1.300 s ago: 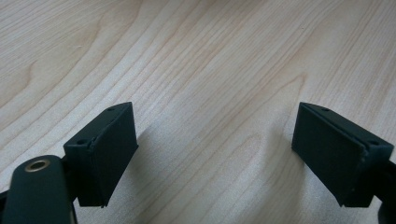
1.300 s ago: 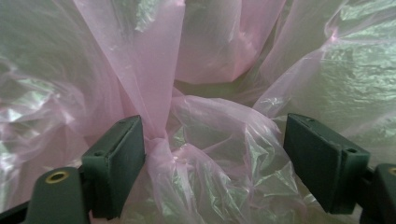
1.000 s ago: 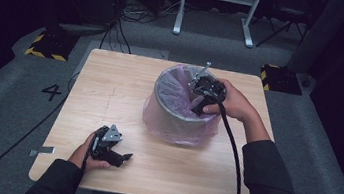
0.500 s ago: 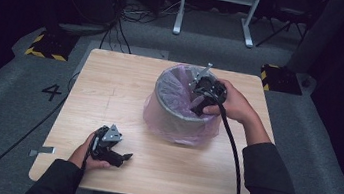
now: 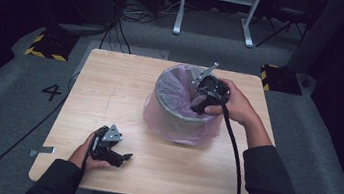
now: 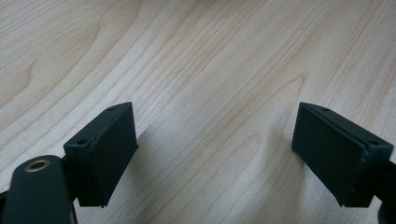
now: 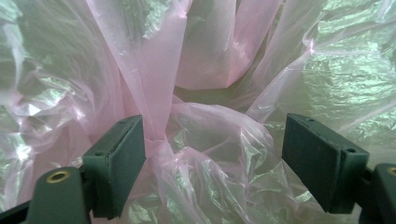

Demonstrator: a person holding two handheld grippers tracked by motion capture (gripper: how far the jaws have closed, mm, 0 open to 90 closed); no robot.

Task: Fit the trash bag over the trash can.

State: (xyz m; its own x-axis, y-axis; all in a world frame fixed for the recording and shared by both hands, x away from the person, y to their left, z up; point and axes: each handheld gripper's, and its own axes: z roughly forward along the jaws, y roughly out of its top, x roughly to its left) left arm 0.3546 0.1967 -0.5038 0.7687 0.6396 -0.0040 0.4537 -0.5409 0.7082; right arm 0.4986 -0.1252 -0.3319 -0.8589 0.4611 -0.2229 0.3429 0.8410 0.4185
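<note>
On the left, left gripper [image 5: 124, 157] resting low on the wooden table [image 5: 110, 89], jaws apart, nothing between. In the middle, metal bin [image 5: 173, 108] standing on the table, lined with a thin pink plastic bag [image 5: 176, 128] folded over the rim. On the right, right gripper [image 5: 198, 105] dipped inside the bin, jaws wide apart around crumpled film [image 7: 205, 154], not clamped. Probably very light, soft, slippery, easy to tear; best to pinch a gathered fold near the rim.

Wooden table [image 5: 110, 94] bearing bag-lined bin [image 5: 178, 109]
</note>
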